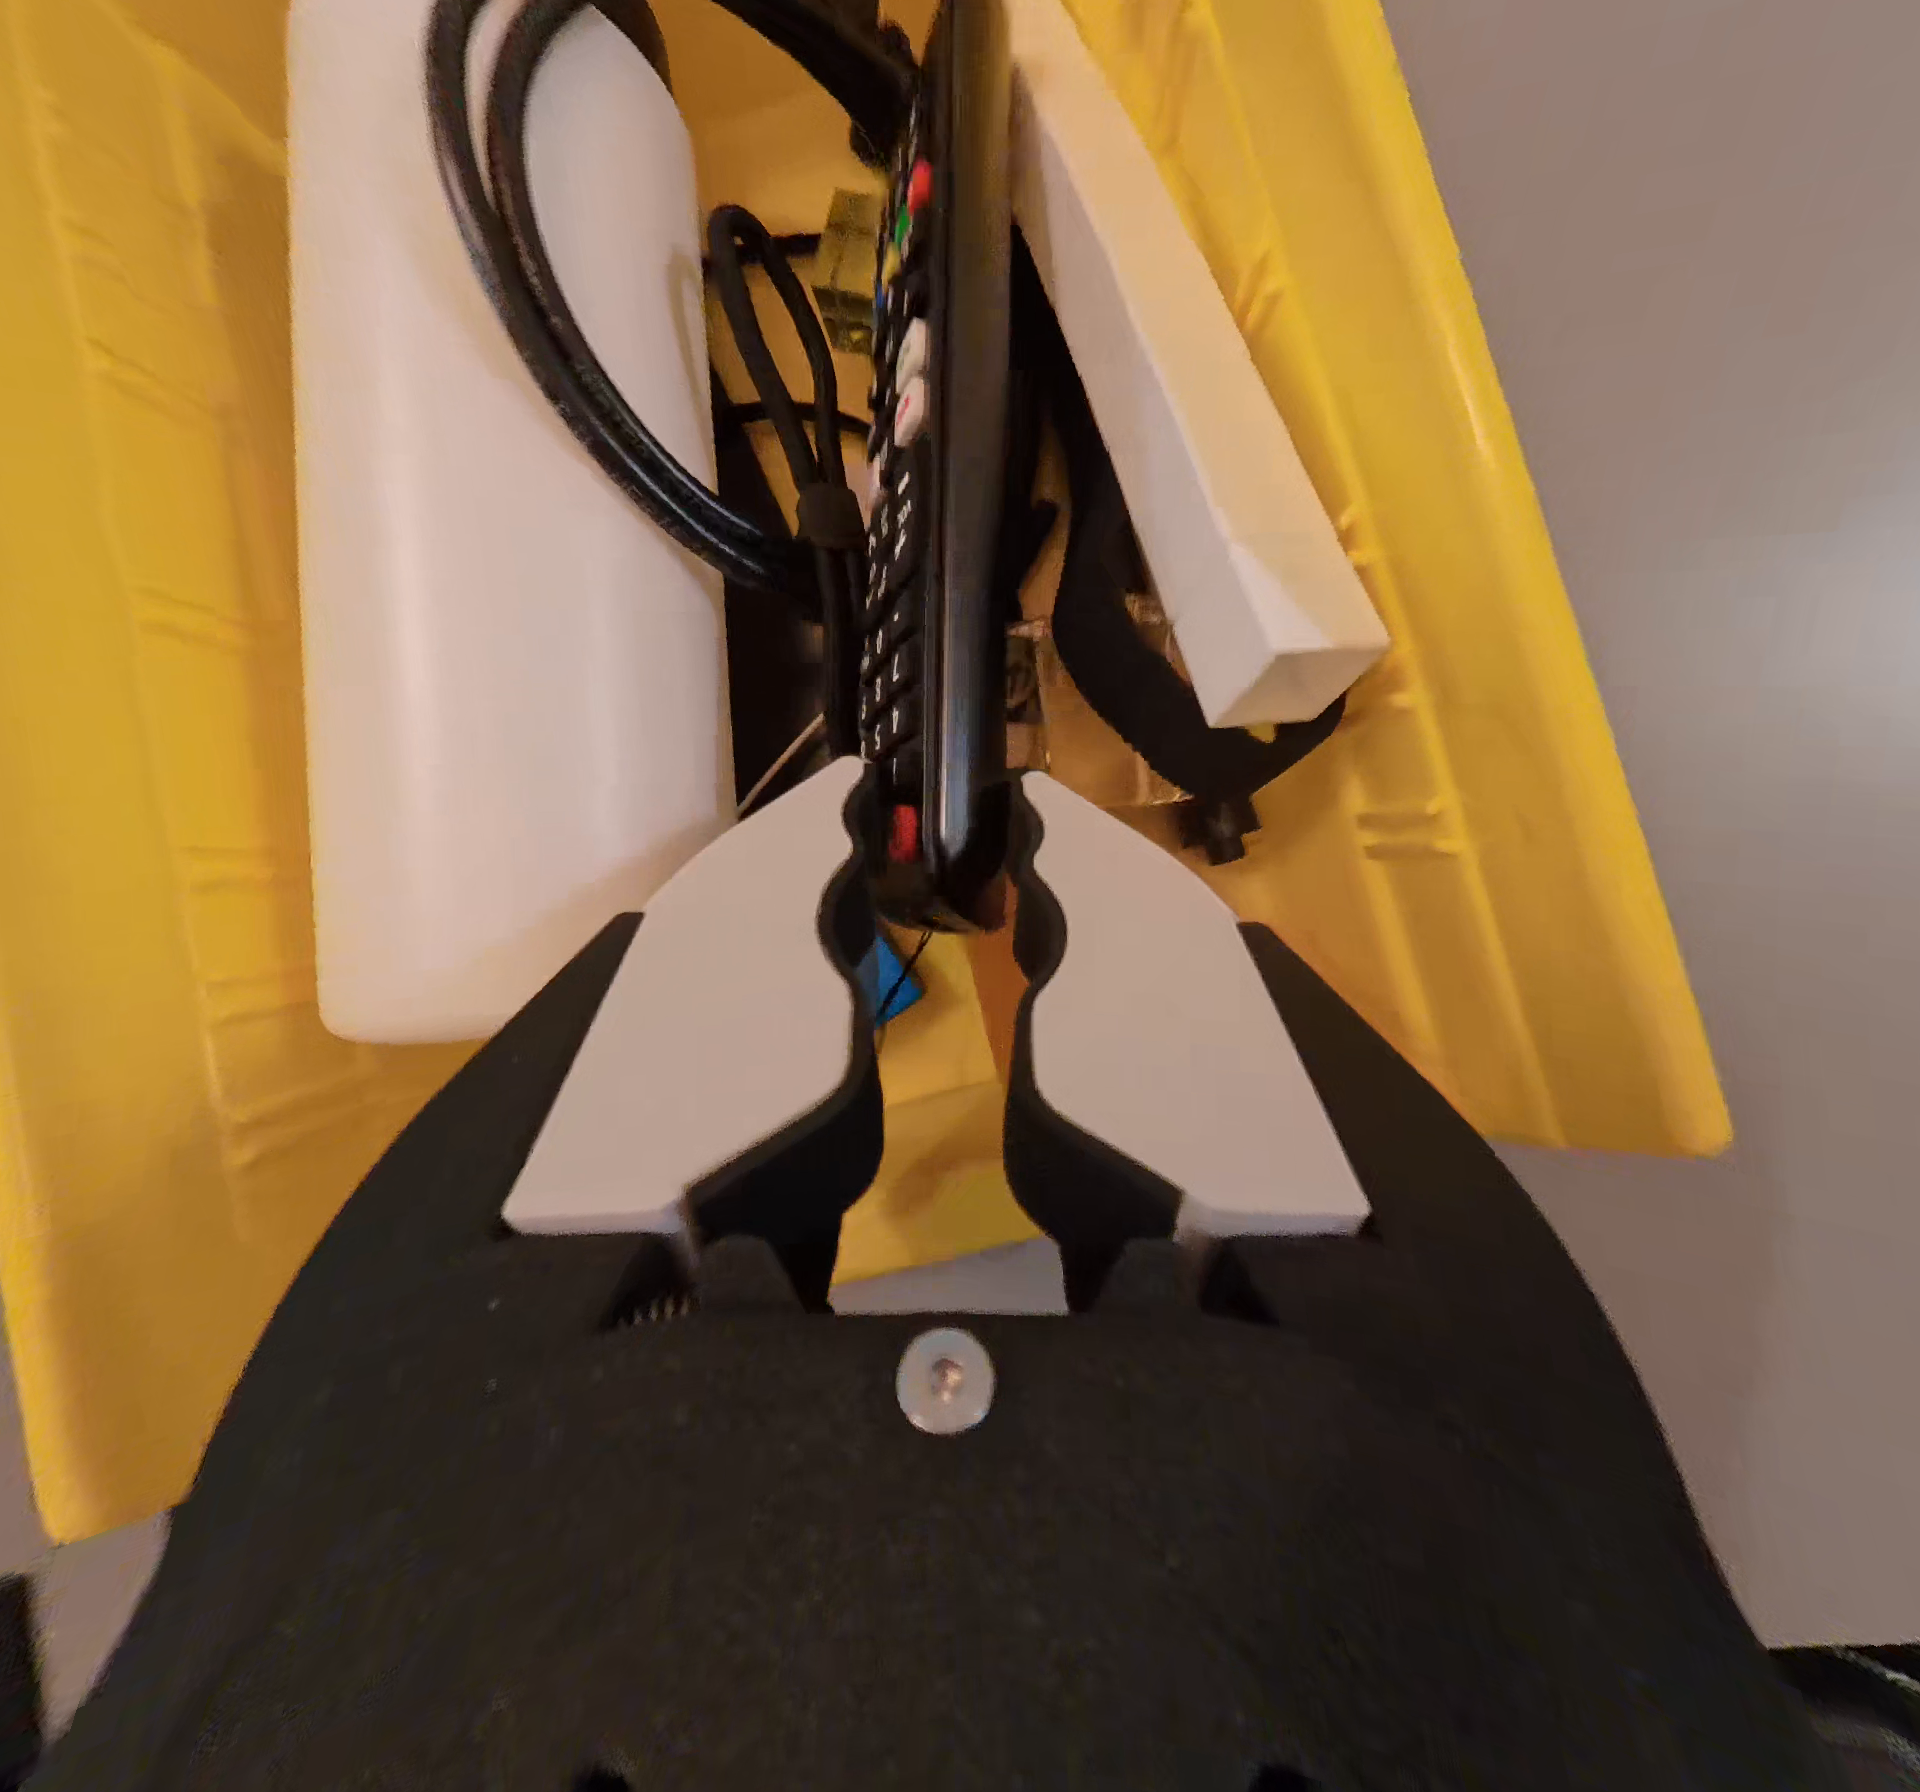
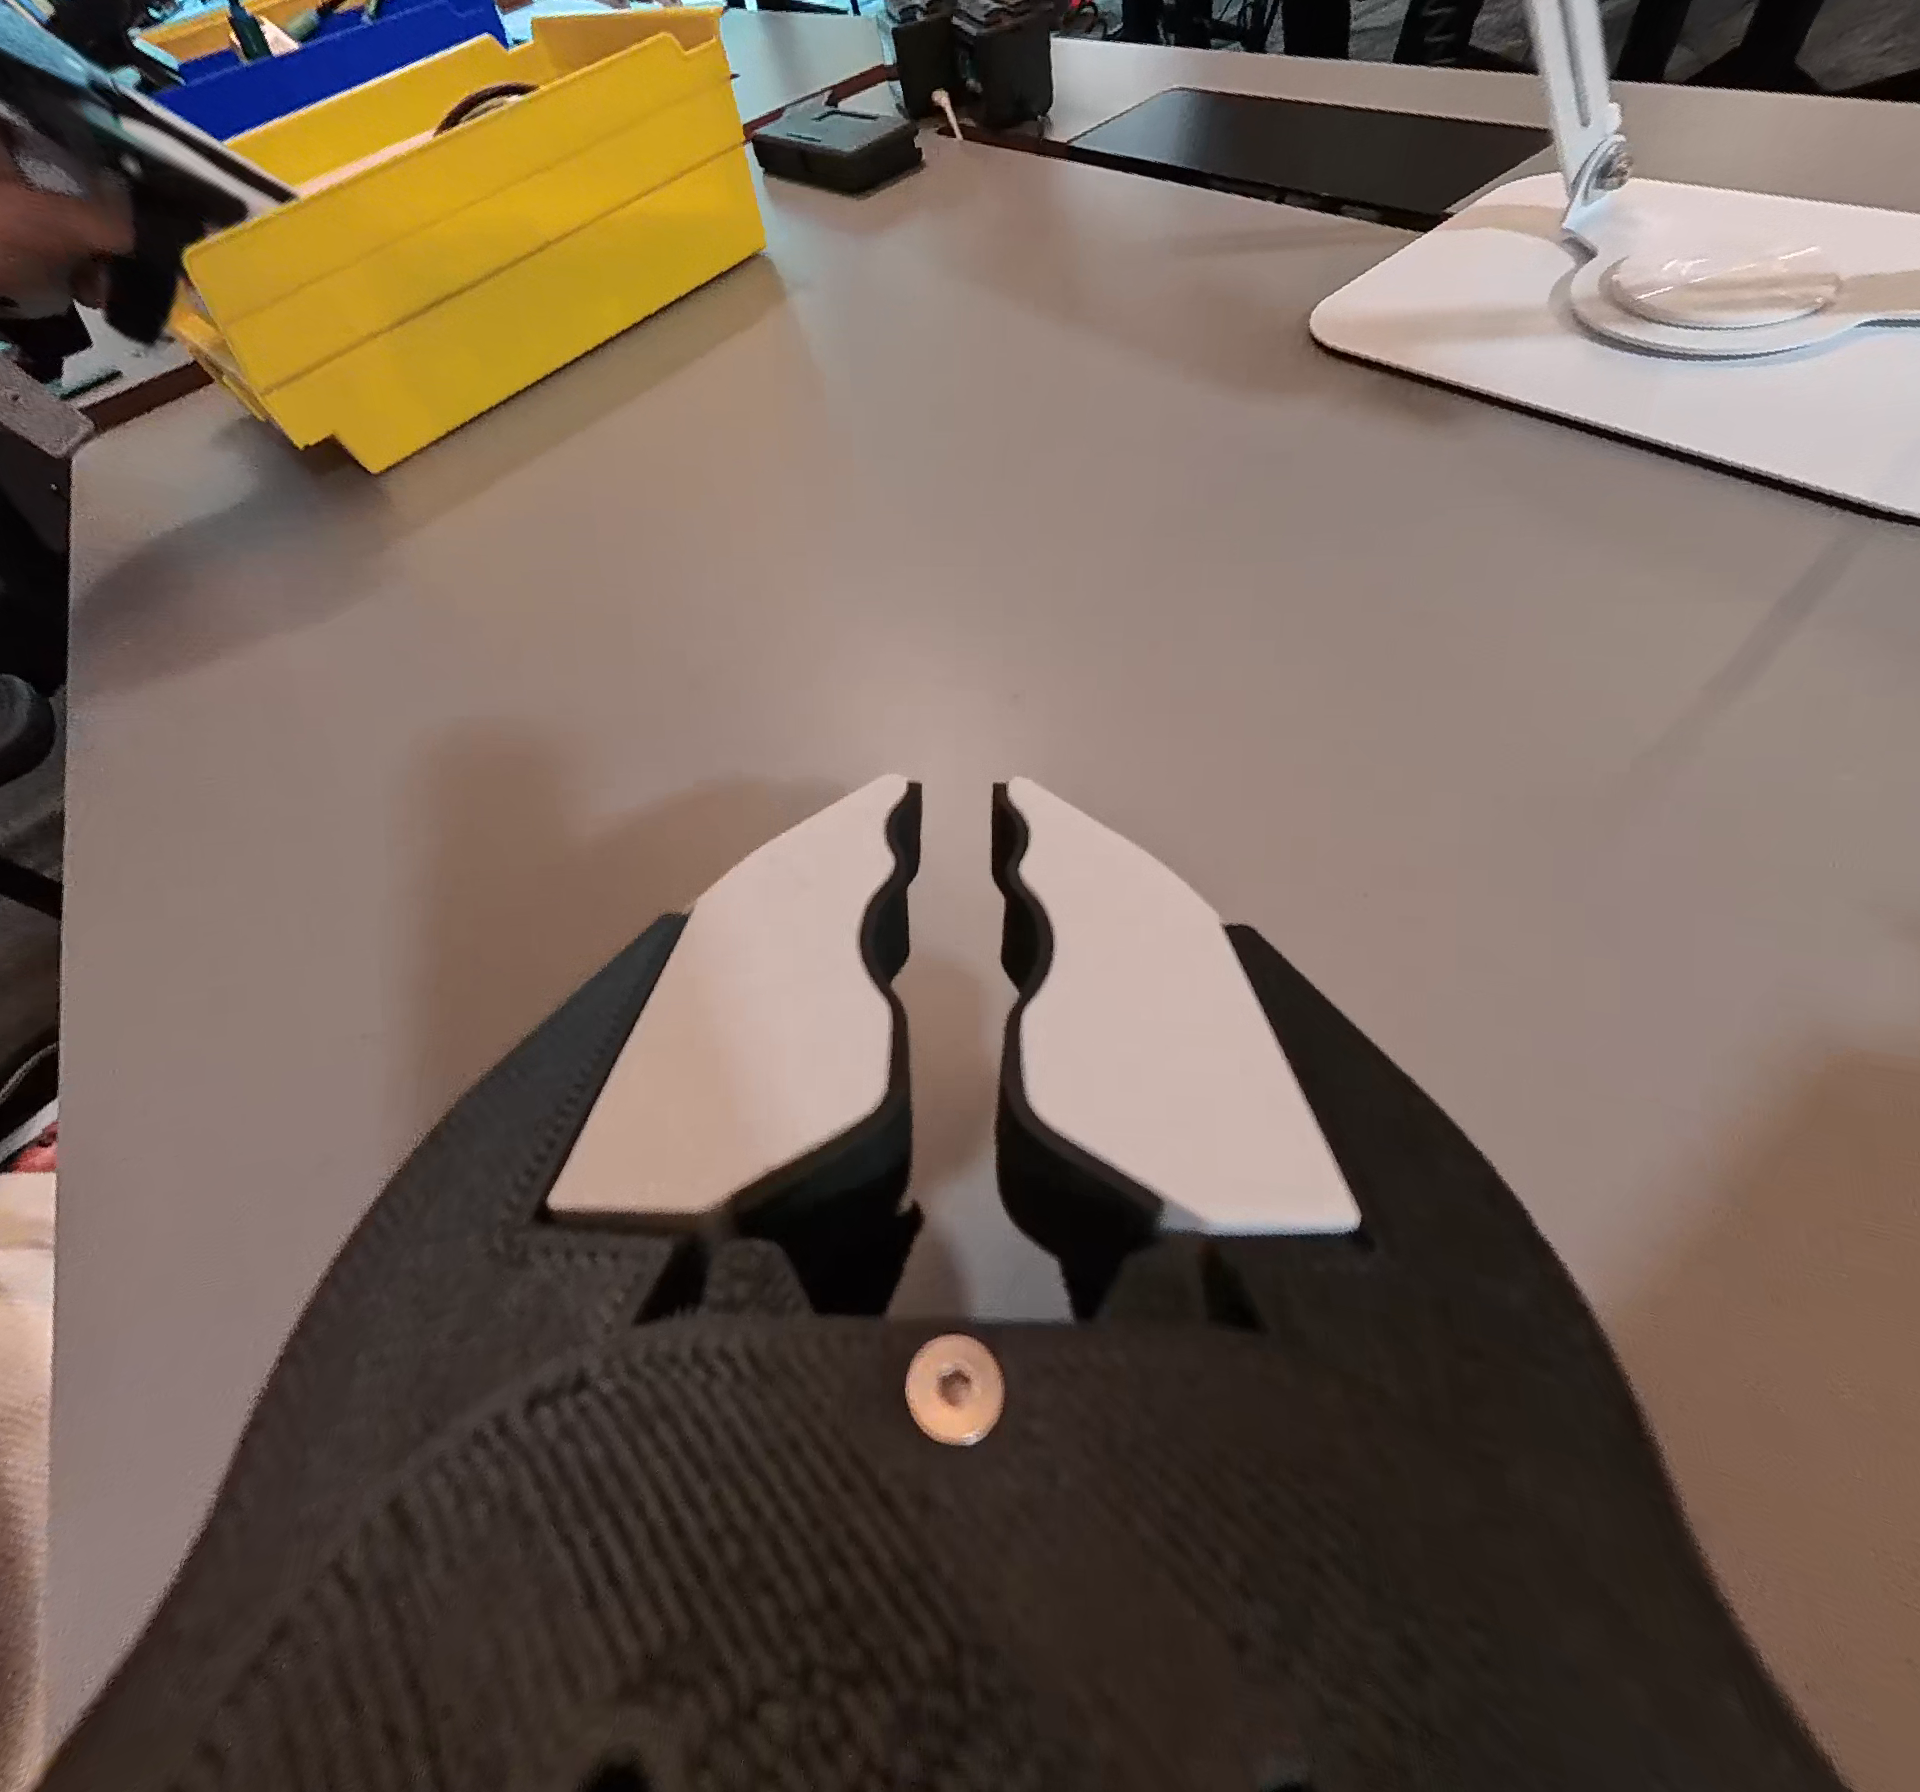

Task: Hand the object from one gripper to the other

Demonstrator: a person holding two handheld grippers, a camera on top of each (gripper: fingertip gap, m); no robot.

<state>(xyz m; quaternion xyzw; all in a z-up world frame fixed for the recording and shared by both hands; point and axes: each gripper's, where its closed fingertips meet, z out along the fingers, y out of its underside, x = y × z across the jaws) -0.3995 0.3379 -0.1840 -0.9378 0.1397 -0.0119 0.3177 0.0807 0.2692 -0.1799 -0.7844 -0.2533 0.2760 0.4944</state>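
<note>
Left wrist view showed your left gripper [image 1: 935, 807] clamped on the near end of a black remote control [image 1: 951, 454], which stood on its edge between the white fingers [image 1: 717, 1004] and reached away from you over the inside of a yellow bin [image 1: 1455, 703]. Its button face was turned to the left, with coloured keys along it and a red key right at the fingertips. Left of the remote lay a white bottle [image 1: 499, 599] with a looped black cable [image 1: 540, 267] draped over it; right of the remote a long white box [image 1: 1164, 392] leaned against the bin wall, with a dark strap [image 1: 1122, 682] under its near end. A small blue item [image 1: 894, 989] showed between the jaws, below the remote; you could not tell from the blur what it was. Right wrist view showed your right gripper [image 2: 956, 802] over a grey table [image 2: 1143, 547], its jaws slightly parted with nothing between them. The yellow bin [image 2: 488, 256] sat far to the left on that table, well apart from this gripper, with your left gripper [image 2: 114, 184] at its near corner. A blue bin [image 2: 343, 64] stood behind the yellow one, and a white stand base [image 2: 1558, 360] rested at the right.
</note>
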